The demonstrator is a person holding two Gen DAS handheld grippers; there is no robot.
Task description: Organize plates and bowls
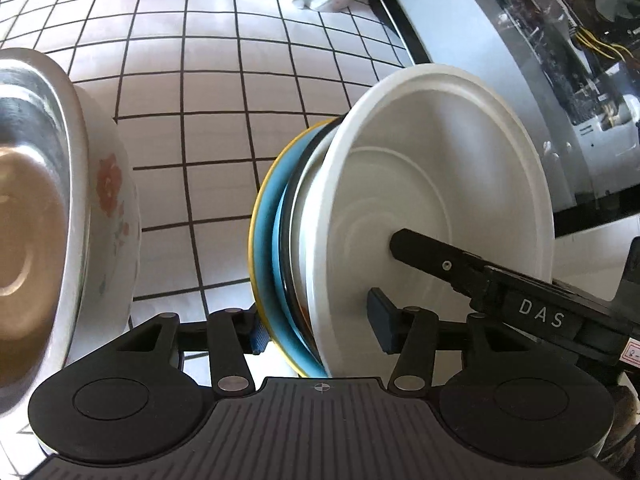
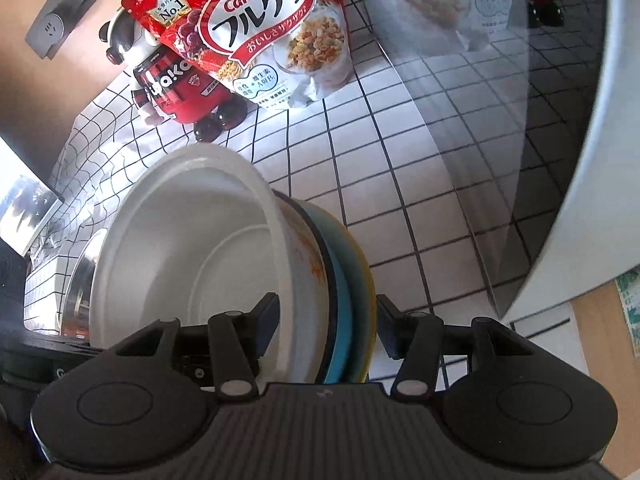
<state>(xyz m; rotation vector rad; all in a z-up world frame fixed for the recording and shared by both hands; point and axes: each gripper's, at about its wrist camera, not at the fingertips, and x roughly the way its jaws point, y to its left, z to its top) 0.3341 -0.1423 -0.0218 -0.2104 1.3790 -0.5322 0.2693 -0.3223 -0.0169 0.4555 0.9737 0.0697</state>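
Two tongs on one stack, apparently mid-gathering. Pinching the white bowl (image 2: pixel 180 264) by its wall, together with the plates (image 2: pixel 348 280) under it, with the right tongs (image 2: pixel 330 316). Straddling the same rim with the left tongs (image 1: pixel 318 320), spread, pads not pressing. Unclear whether lifted or resting on the tiled desk (image 1: pixel 224 80). Further left, metal bowl (image 1: pixel 28 200) nested in floral bowl (image 1: pixel 116 200). Next, probably: steadying, then setting level, short of the cereal bag (image 2: pixel 260 20).

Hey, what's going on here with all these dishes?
A person is sorting dishes with two handheld grippers. Both straddle the edge of one stack: a white bowl nested on blue and yellow plates. The right gripper looks closed on it; the left gripper looks a little slack. A steel bowl inside a floral bowl waits beside them on the checked tablecloth.
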